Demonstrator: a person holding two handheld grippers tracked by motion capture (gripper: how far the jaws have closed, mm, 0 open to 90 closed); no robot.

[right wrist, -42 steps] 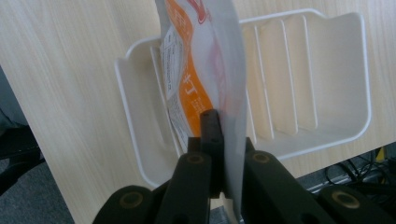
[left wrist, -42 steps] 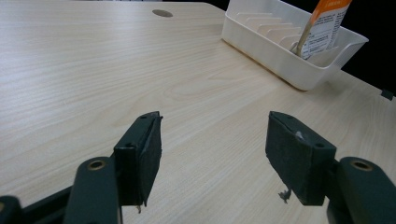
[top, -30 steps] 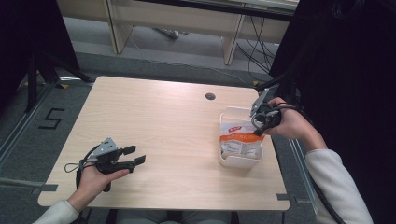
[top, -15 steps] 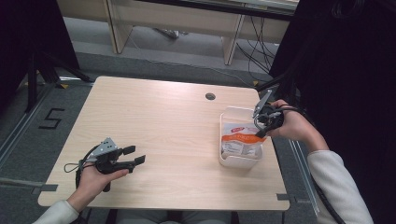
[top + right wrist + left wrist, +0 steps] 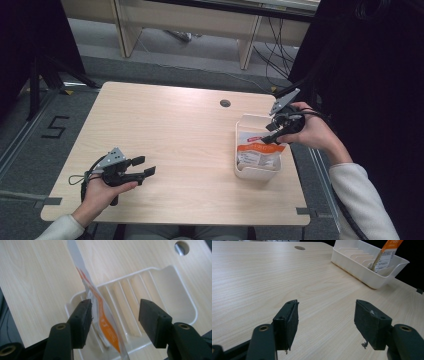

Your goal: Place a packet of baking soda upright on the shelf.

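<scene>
The orange-and-white packet [image 5: 100, 315] stood on edge in the white tray [image 5: 239, 150] near the tabletop's [image 5: 170, 130] right edge, its long axis running along the tray's length, one end down in the tray's ribbed bottom. The right hand-held gripper [image 5: 113, 317] had just been opening, its jaws apart with the packet between them, close beside one pad. The left hand-held gripper [image 5: 142, 167] rested spread wide, holding nothing.

Even, soft overhead light on the table [image 5: 175, 135]; dark surroundings; faint shadows; close jaws slightly blurred.
</scene>
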